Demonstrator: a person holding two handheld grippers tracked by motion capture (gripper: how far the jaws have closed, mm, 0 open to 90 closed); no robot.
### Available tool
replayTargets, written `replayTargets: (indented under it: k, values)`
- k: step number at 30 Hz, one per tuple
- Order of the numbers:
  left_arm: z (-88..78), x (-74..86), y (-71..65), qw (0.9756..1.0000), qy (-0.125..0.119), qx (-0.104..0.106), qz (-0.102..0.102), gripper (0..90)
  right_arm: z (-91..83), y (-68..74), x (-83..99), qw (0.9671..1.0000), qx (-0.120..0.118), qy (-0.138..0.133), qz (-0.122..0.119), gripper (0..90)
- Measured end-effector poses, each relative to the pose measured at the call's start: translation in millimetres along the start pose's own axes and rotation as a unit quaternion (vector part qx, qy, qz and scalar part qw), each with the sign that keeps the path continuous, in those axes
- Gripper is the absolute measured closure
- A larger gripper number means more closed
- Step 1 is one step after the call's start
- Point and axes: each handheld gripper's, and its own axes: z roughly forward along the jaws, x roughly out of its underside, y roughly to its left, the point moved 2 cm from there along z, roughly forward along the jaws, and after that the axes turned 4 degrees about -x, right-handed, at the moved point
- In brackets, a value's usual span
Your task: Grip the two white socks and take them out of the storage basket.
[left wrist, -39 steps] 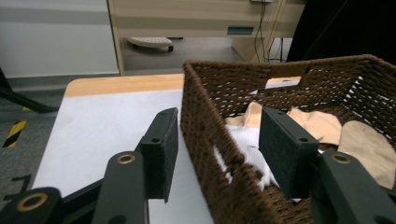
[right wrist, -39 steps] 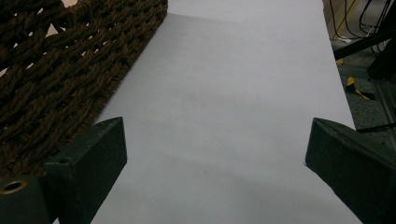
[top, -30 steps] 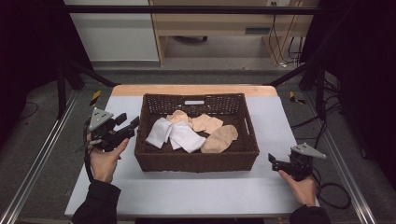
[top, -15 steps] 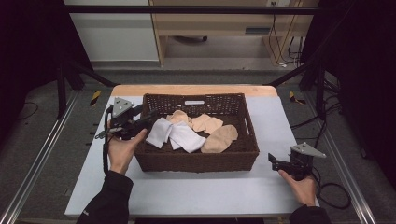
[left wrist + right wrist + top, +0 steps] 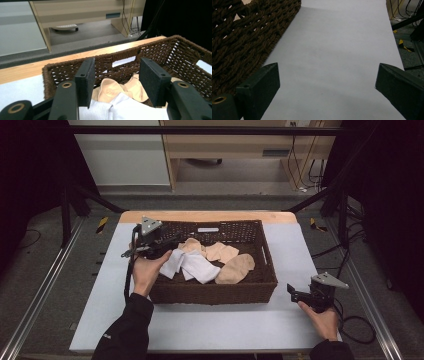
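Observation:
A dark brown wicker basket (image 5: 260,285) stands in the middle of the white table and holds white socks (image 5: 197,266) and beige socks (image 5: 236,269). My left gripper (image 5: 169,240) hovers over the basket's left rim, open, with nothing between its pads. In the left gripper view its jaws stand apart above a white sock (image 5: 130,110) and a beige sock (image 5: 110,88), with the basket's far wall (image 5: 122,58) behind. My right gripper (image 5: 294,293) rests on the table to the right of the basket, open and empty; in the right gripper view the basket wall (image 5: 242,42) lies at the left.
The table top (image 5: 295,247) has bare room right of the basket and along the front edge. A wooden strip (image 5: 205,216) runs along the table's far edge. Metal frame rails (image 5: 45,290) flank the table; cables (image 5: 357,327) lie on the floor at the right.
My left gripper has moved right, from beside the basket's left wall to above its left rim and the white socks. The right gripper has kept still.

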Motion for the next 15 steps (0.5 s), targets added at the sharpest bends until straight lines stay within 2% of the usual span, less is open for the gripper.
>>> replayTargets:
  k: [11,15]
  values:
    - [39.8,11.9,-8.6,0.9987,0.047,-0.02,0.002,41.7,-0.2,-0.6,-0.2,1.0,0.0,0.001,0.001,5.8]
    - [49.0,16.9,-10.8,0.9982,0.054,-0.026,0.006,40.3,-0.1,-0.7,-0.4,1.0,-0.001,0.002,0.002,5.8]
